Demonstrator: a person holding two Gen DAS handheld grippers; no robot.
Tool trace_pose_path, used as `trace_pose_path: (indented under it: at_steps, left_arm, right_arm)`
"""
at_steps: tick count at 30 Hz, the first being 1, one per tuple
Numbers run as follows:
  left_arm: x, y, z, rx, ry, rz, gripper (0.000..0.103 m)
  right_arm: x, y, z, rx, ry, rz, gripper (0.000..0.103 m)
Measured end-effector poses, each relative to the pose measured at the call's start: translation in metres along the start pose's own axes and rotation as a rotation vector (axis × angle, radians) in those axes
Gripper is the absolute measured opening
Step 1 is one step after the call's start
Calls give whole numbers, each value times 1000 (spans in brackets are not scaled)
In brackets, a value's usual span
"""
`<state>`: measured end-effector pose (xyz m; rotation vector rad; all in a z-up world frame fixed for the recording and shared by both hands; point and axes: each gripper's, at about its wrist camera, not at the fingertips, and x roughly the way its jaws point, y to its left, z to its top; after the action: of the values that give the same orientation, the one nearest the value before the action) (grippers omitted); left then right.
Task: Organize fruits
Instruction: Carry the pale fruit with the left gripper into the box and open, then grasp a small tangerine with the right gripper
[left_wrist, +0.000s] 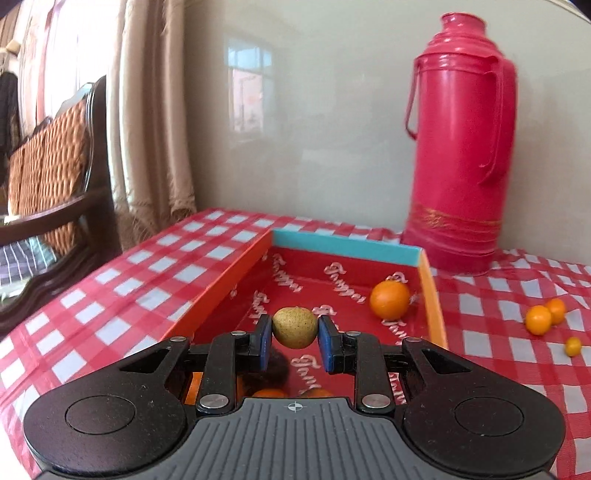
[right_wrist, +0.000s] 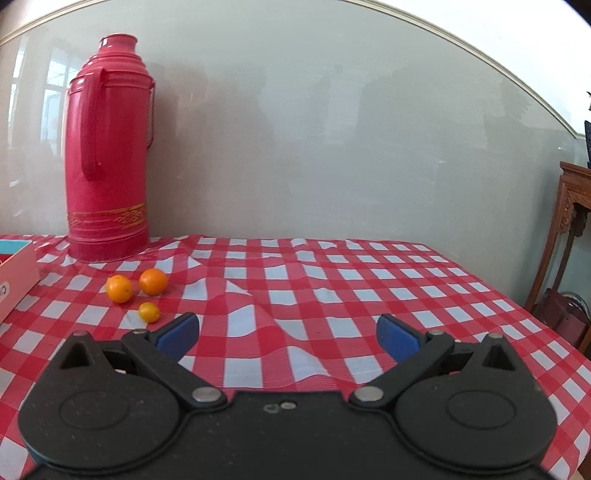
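- Blue pads of the left gripper (left_wrist: 294, 338) are clamped on a yellowish-green fruit (left_wrist: 294, 327), held above the red box (left_wrist: 229, 280), likely so it can drop inside
- One orange (left_wrist: 390, 300) already lies in the box at about 2 o'clock from the held fruit
- Right gripper (right_wrist: 288, 334) stands wide apart, empty over the checked tablecloth (right_wrist: 369, 288)
- Three small oranges (right_wrist: 137, 291) wait at its 10 o'clock, near the red flask (right_wrist: 105, 147), probably next to be collected

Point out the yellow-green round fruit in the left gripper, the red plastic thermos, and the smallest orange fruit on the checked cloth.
yellow-green round fruit (left_wrist: 294, 328), left wrist view, front face.
red plastic thermos (right_wrist: 105, 147), right wrist view, mid body.
smallest orange fruit (right_wrist: 149, 312), right wrist view, centre.
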<state>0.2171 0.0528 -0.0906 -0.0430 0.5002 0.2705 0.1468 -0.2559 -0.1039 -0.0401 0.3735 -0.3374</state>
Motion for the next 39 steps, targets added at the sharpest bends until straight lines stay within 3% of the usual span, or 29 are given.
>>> trace_pose_path:
  at_steps: [6, 8, 9, 10, 12, 16, 29, 34, 39]
  left_arm:
    - [-3, 11, -4, -35, 23, 5, 28]
    - [-4, 16, -4, -54, 36, -7, 34]
    - [-6, 19, -3, -61, 35, -1, 51]
    - [-8, 22, -2, -68, 29, 11, 76]
    - [-17, 27, -2, -74, -15, 44, 92]
    - [-28, 37, 4, -72, -34, 35, 98]
    - [-52, 92, -1, -124, -37, 72, 99]
    - [-52, 108, -11, -147, -21, 86, 99]
    - [-51, 122, -25, -154, -30, 100, 99]
  right_arm:
    - [0, 13, 0, -22, -2, 20, 97]
    - [0, 17, 0, -29, 0, 29, 97]
    - [0, 20, 1, -32, 1, 37, 97]
    - [0, 22, 1, -34, 0, 41, 97]
    - [0, 28, 1, -45, -3, 51, 97]
    - [0, 38, 2, -55, -1, 80, 97]
    - [14, 64, 2, -68, 59, 195, 96]
    - [22, 75, 1, -79, 94, 224, 93]
    - [30, 81, 4, -91, 120, 246, 82]
